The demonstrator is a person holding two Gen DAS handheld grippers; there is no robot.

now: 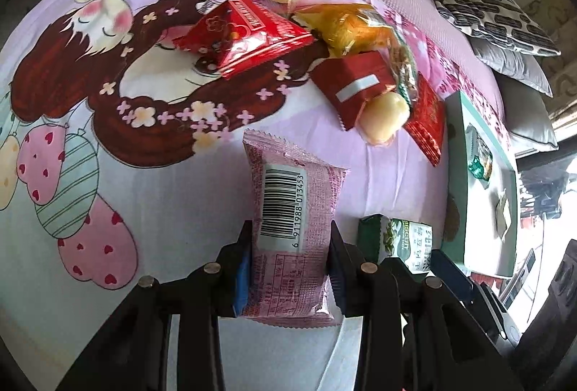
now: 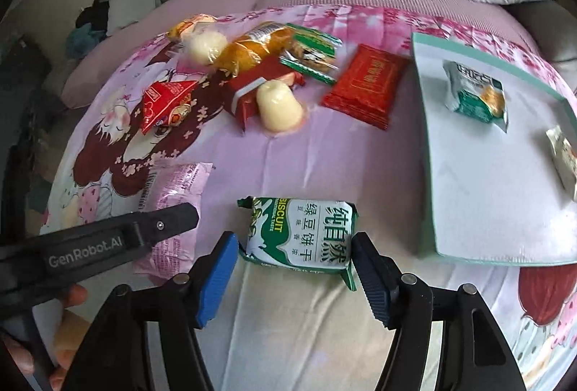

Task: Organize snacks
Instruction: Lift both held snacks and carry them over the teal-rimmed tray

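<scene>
Left wrist view: at lower centre the left gripper (image 1: pixel 290 268) is clenched on a pink snack packet (image 1: pixel 294 229), barcode up, over a cartoon-print sheet (image 1: pixel 90 138); loose snacks crowd the upper centre.

Right wrist view: at lower centre the right gripper (image 2: pixel 295 272) stands released around a green biscuit packet (image 2: pixel 299 236), pads not pressing it; a teal-rimmed tray (image 2: pixel 429 174) at right holds two packets.

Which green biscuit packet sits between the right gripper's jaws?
The green-and-white biscuit packet on the bedsheet, between the right gripper; another lies in the tray.
</scene>
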